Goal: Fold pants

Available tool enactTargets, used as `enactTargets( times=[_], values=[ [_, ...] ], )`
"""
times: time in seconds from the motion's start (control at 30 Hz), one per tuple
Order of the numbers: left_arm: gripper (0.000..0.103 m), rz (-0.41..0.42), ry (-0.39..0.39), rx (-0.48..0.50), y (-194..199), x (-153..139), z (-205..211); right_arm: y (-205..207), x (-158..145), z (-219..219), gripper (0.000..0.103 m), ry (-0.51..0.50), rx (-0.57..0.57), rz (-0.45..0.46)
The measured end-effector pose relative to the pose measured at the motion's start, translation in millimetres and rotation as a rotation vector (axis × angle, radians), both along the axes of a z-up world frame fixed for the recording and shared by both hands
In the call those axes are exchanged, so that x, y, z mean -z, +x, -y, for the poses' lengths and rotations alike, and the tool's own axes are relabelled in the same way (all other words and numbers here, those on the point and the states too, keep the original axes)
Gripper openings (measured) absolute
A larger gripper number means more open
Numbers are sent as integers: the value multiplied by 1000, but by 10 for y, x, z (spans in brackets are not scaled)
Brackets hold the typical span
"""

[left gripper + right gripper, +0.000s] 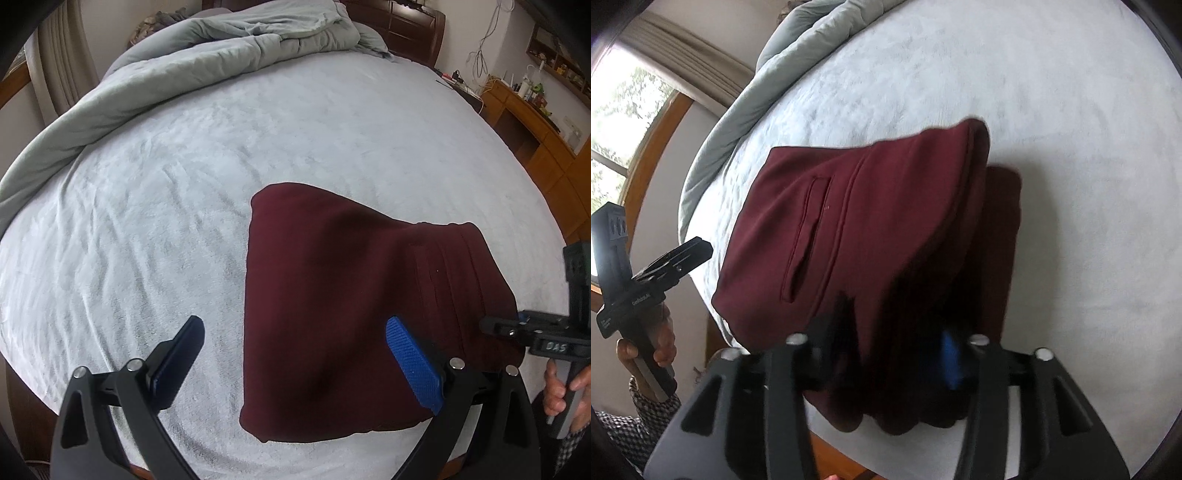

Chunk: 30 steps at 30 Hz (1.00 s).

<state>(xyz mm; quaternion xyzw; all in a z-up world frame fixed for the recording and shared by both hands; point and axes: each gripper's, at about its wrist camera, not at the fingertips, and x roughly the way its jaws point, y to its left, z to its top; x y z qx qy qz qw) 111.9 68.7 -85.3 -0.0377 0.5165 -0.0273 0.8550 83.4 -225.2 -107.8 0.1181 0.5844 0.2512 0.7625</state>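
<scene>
The maroon pants (343,302) lie folded into a compact stack on the light bed sheet (184,184). My left gripper (295,347) is open above the stack's near left edge, holding nothing. In the right wrist view the pants (871,206) show a welt pocket, and the top layer is lifted off the lower layer (1001,236). My right gripper (890,343) is shut on the near edge of that top layer; its fingertips are mostly hidden in the cloth. The right gripper also shows in the left wrist view (517,328) at the stack's right side.
A rumpled grey comforter (166,62) lies along the far and left side of the bed. A dark headboard (406,26) stands behind, a wooden desk with clutter (532,122) to the right. A window (624,122) shows on the left in the right wrist view.
</scene>
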Motion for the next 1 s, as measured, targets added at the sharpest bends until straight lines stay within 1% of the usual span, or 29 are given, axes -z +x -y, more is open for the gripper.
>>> enactTargets(
  times=[0.07, 0.13, 0.27, 0.3, 0.47, 0.53, 0.57, 0.6, 0.63, 0.67, 0.7, 0.8, 0.9, 1.0],
  values=[
    [99, 5, 10, 3, -5, -7, 18, 21, -96, 9, 61, -4, 4, 26],
    [99, 9, 25, 7, -9, -12, 37, 101, -177, 2, 62, 0, 13, 42],
    [99, 8, 29, 8, -4, -7, 38, 372, -213, 20, 67, -33, 29, 62],
    [99, 9, 35, 5, -2, -9, 42, 424, -209, 13, 71, -36, 33, 65],
    [99, 16, 50, 4, -1, -11, 65, 776, -71, -10, 73, -53, 58, 55],
    [99, 15, 48, 8, 5, -2, 68, 876, -5, -39, 73, -37, 66, 42],
    [99, 15, 48, 9, 5, -3, 69, 929, 27, -27, 68, -25, 75, 33],
    [99, 16, 50, 9, 4, -4, 75, 969, 51, -34, 52, -15, 77, 30],
    [99, 17, 52, 10, 5, -4, 77, 984, 62, -45, 43, -15, 75, 27],
    [99, 17, 55, 9, 4, -4, 80, 1006, 91, -53, 25, -38, 80, 23],
    [99, 20, 58, 10, 9, -5, 86, 1019, 112, -49, 21, -41, 81, 17],
    [99, 23, 59, 14, 10, -16, 103, 972, 52, 2, 14, -9, 85, 33],
    [99, 20, 57, 17, 26, -9, 113, 898, -88, 37, 12, -14, 84, 64],
    [99, 12, 47, 15, 41, -2, 113, 819, -216, 124, 11, -19, 103, 73]
  ],
)
